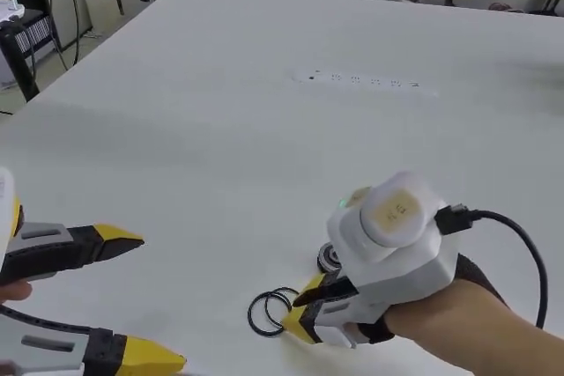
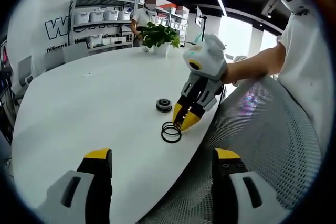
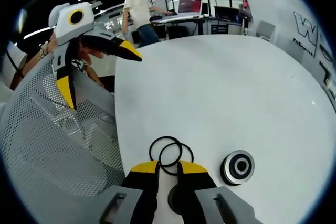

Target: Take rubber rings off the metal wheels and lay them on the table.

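Rings: two rubber rings (image 3: 170,154) lie flat and overlapping on the table (image 1: 264,129), just ahead of the right gripper's tips.
Wheel: one metal wheel (image 3: 237,167) lies flat, axle pointing up, just beside the rings. In the right gripper view it sits to the right of the jaws. A dark band circles it, probably a ring not yet taken off, though it is too small to be sure.
Right gripper (image 3: 168,169): low over the table, its jaws drawn nearly together with only a slit between the tips and nothing plainly pinched there.
Left gripper (image 2: 161,157): jaws spread wide and empty, held well apart from the work and off the table's near edge.
Nearer hand: the right one, by a long way. A short sideways shift would likely bring its jaws to the wheel's rim.
Edges: the rings and the wheel lie near the table's near edge, with a mesh chair (image 2: 252,114) just beyond it.
Open room: bare tabletop stretches away past the wheel, so there is plenty of space to lay another ring.
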